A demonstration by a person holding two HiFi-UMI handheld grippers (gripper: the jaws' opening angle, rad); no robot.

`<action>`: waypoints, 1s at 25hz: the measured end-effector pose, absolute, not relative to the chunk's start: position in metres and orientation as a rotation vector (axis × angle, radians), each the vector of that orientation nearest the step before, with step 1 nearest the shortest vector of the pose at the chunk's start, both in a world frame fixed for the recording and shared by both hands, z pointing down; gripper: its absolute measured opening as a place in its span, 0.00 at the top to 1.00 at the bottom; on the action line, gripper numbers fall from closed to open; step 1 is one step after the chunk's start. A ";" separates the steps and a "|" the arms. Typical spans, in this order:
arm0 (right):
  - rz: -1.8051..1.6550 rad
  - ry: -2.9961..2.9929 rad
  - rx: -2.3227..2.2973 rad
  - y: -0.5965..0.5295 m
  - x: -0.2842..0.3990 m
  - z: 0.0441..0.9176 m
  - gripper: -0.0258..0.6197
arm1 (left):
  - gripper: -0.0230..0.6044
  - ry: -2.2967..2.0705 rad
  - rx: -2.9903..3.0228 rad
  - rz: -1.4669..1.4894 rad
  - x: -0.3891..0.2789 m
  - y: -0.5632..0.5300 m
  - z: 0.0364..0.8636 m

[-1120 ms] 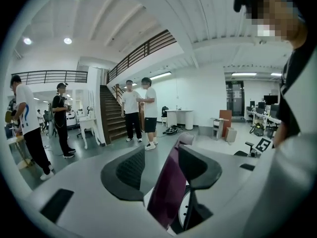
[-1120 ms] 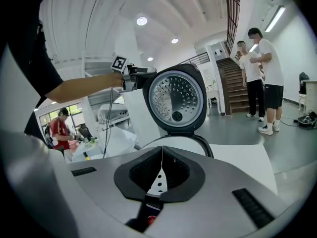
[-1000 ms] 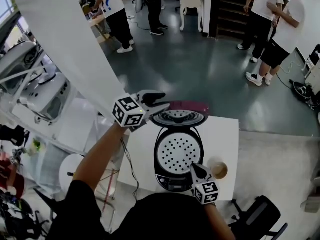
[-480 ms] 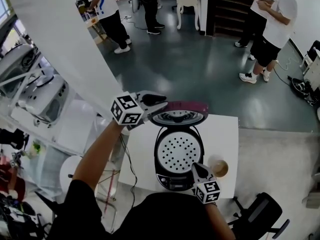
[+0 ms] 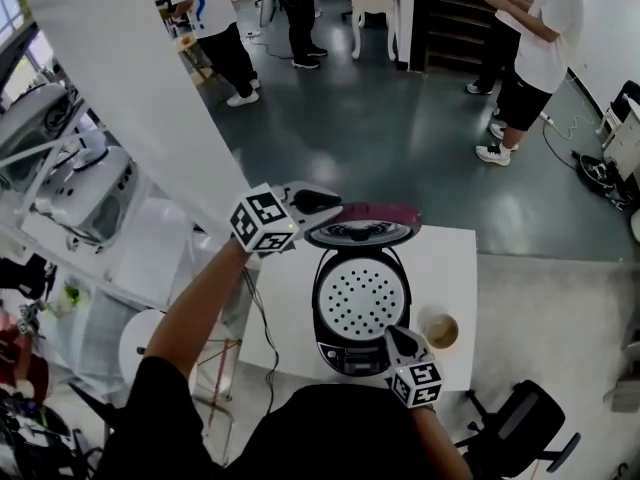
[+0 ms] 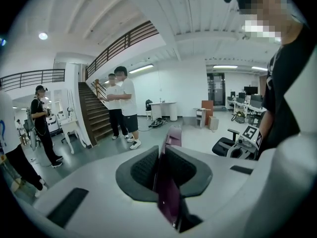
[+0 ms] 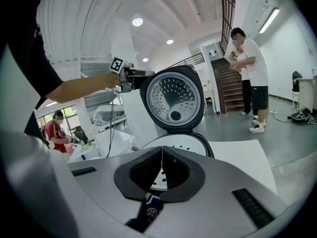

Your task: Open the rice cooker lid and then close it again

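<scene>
One rice cooker (image 5: 360, 308), on the white counter (image 5: 285, 318), inner pot exposed. Lid (image 5: 365, 233): hinged, upright at the far side. It looks rigid, likely light but sprung. Its glossy magenta shell is probably slippery, so it is best taken by the rim. Left tool (image 5: 325, 206): jaws just closing, now pinching that rim. Right tool (image 5: 398, 340): closed, empty, at the cooker's front. Cup (image 5: 441, 333) just beside. No brand is legible; only cube markers show.

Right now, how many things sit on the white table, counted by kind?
Cooker: 1
Cup: 1
Total: 2
</scene>
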State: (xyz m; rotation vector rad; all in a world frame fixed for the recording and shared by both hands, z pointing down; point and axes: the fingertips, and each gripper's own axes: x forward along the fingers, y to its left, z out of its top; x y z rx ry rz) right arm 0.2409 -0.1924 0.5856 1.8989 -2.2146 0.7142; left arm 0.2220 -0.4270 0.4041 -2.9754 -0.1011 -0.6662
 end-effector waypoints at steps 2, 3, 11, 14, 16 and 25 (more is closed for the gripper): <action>0.715 -2.210 1.903 -0.190 0.240 0.586 0.96 | 0.90 -0.107 -2.975 -0.667 0.221 -0.423 0.405; 0.714 -2.207 1.905 -0.189 0.239 0.585 0.96 | 0.90 -0.106 -2.972 -0.665 0.220 -0.422 0.405; 0.725 -2.214 1.923 -0.180 0.228 0.581 0.96 | 0.90 -0.107 -2.946 -0.644 0.215 -0.404 0.405; 0.728 -2.221 1.915 -0.175 0.223 0.581 0.96 | 0.90 -0.121 -2.939 -0.648 0.213 -0.395 0.407; 0.725 -2.221 1.909 -0.173 0.220 0.582 0.96 | 0.90 -0.118 -2.927 -0.646 0.213 -0.391 0.407; 0.742 -2.222 1.896 -0.165 0.210 0.582 0.96 | 0.90 -0.130 -2.921 -0.663 0.207 -0.376 0.408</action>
